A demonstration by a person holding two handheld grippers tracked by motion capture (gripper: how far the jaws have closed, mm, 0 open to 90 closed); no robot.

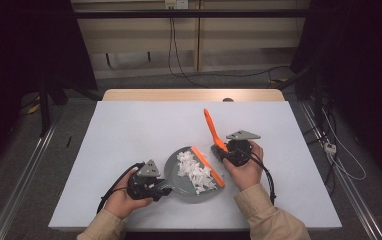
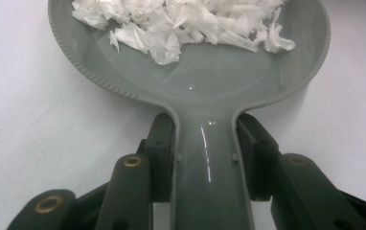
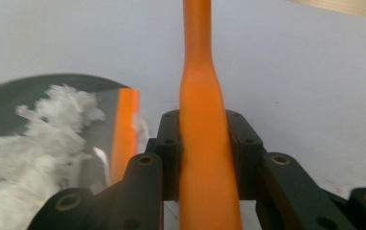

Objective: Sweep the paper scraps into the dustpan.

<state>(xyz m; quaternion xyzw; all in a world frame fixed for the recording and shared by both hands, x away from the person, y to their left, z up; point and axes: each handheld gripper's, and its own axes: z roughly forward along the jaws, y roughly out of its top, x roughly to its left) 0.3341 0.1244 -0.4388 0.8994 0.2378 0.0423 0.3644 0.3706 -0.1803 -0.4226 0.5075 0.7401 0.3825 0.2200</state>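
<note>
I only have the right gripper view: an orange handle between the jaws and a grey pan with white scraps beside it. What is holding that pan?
Observer: The left gripper is shut on the handle of the grey round plastic dustpan, seen in the left gripper view.
Operator: Where does my orange handle end?
Observer: In the high view, the orange plastic brush runs down to a flat orange head at the pan's right rim; the right gripper is shut on its handle.
Operator: Are all the scraps in the pan?
Observer: The white shredded paper scraps lie heaped inside the pan, against the brush head; I see none on the pale grey table.
</note>
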